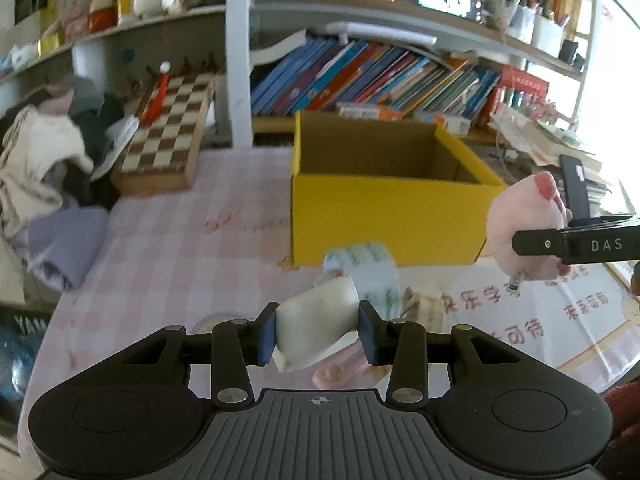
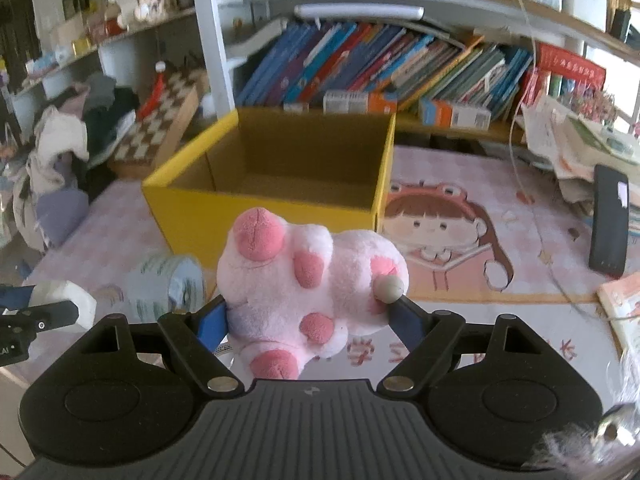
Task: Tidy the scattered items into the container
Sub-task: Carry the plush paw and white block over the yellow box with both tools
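While both items hang clear of the table (image 1: 160,240), each hand-held gripper has a load and the yellow box (image 1: 384,216) is the landmark for everything. Left hand-held gripper (image 1: 318,334) is clamped on a white soft tube (image 1: 316,328), pads pressing its two sides, tube tilted with its flat crimped end toward the camera. It sits in front of the box's near wall, lifted off the cloth. Right hand-held gripper (image 2: 308,320) grips a pink plush toy (image 2: 304,280), jaws wide because the toy is bulky, pads sunk into its flanks; toy is also in front of the box, just short of the near wall, raised. Held high probably so both clear the wall before release.

Box is open-topped and looks empty inside, so there is plenty of drop room. Near rim is the edge to clear; the plush bulges past the jaws and could snag it. From the left view the plush sits right of the box's front corner, well apart from the tube, so the two should not collide if they go in side by side.

Left over in front of the box: a tissue pack (image 2: 168,284), lying just beside the near wall, and something pink under the tube, too hidden to name. Chessboard (image 1: 168,132) and clothes pile (image 1: 44,168) lie left of the box, books (image 2: 360,68) behind it, dark phone (image 2: 610,220) to its right. None of them blocks the path.
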A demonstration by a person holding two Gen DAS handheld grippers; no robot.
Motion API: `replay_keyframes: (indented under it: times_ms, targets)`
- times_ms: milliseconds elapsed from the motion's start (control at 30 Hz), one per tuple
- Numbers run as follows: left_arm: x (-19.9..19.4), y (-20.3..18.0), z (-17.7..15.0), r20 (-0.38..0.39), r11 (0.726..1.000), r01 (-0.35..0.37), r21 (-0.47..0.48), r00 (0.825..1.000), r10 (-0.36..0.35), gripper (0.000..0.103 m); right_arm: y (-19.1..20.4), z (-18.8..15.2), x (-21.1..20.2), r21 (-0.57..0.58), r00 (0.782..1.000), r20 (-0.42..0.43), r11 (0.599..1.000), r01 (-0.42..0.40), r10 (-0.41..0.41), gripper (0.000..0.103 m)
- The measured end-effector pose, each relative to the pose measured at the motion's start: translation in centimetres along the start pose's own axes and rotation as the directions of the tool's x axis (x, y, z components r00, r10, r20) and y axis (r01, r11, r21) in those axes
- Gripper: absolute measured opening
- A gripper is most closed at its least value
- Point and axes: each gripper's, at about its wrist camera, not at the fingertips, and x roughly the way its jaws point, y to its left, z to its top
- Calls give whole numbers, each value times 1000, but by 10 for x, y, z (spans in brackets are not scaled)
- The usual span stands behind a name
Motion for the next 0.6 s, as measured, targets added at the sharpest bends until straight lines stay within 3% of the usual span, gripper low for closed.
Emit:
replay_keyframes:
  times_ms: [300, 600]
  targets:
    - [-6, -2, 28, 90, 1000, 10, -10, 996, -9, 39, -6, 24, -11, -61, 994, 112, 998, 4, 3, 82]
    - [1, -14, 68, 175, 998, 8, 64, 984, -19, 39, -13, 54, -14, -121, 977, 213, 993, 5, 21, 82]
